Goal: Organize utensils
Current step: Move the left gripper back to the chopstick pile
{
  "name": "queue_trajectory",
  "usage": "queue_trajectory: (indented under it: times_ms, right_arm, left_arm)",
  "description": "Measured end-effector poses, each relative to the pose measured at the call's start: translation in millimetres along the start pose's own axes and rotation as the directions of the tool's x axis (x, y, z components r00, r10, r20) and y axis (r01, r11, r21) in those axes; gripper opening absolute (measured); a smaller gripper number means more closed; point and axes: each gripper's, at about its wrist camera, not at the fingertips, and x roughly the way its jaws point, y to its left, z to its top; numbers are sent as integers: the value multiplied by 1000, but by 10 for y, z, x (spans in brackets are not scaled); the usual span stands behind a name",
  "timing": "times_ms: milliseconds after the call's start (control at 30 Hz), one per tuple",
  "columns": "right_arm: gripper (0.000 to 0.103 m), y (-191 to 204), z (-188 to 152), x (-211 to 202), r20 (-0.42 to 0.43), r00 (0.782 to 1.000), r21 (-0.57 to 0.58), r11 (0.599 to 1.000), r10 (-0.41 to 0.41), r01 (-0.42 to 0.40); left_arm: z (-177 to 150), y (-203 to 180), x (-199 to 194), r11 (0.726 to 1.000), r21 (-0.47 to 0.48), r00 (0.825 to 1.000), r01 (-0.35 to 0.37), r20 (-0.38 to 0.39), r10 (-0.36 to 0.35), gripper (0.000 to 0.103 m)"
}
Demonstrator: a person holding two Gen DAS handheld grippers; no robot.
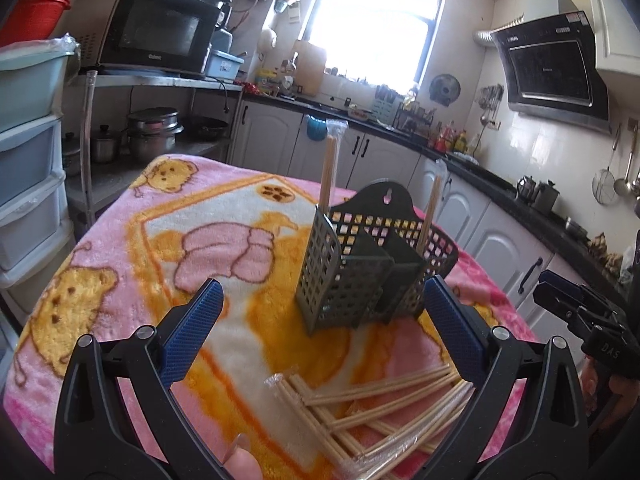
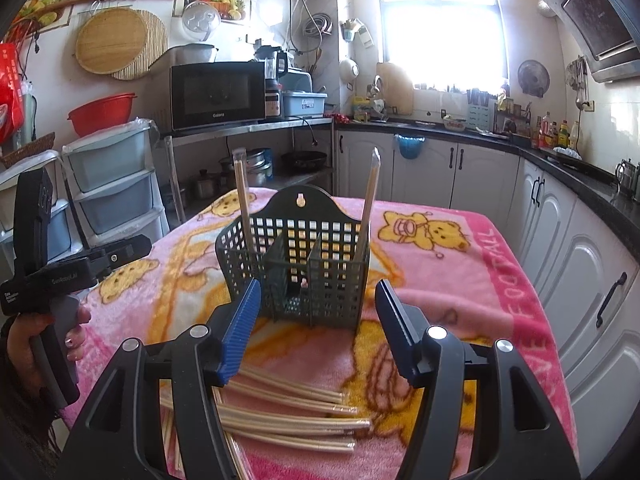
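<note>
A dark perforated utensil caddy [image 1: 360, 268] [image 2: 300, 264] stands upright on the pink blanket-covered table [image 1: 120, 240] [image 2: 460, 264]. Two wrapped chopstick pairs stand in it, one at each outer side [image 1: 330, 168] [image 2: 370, 204]. A loose pile of wrapped chopsticks [image 1: 372, 412] [image 2: 288, 412] lies on the blanket in front of the caddy. My left gripper [image 1: 324, 316] hangs open above the pile, nothing between its blue pads. My right gripper [image 2: 318, 320] is also open and empty, just short of the caddy and over the pile.
Stacked plastic drawers [image 2: 116, 192] stand left of the table, and a metal shelf with a microwave [image 2: 218, 94] and pots is behind it. White cabinets under a dark counter [image 2: 560, 160] run along the back and right. A hand [image 2: 72, 340] holds the left gripper.
</note>
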Motion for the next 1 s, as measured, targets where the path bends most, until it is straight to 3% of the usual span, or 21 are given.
queue_trajectory:
  times_ms: [400,700,833,1000]
  right_arm:
    - [57,-41,-361,98,-95,995,31,1000,4,-1]
    - [57,-231,-699,180,-197,980,133,991,20,7]
    - [56,-328,-814,241,-237,971,186,982,25,20]
    - [47,-474,-906,334,-277,960,260,965,45,30]
  left_arm:
    - [-306,1,102,1000,5,994,8,-106,-7,93]
    - [-495,53,206,999,-26,980,27,-196,-32,92]
    - [-573,106,291,998,-51,968,36,-246,-48,76]
    - [-659,198,403,996,-90,949,24,-311,-51,59]
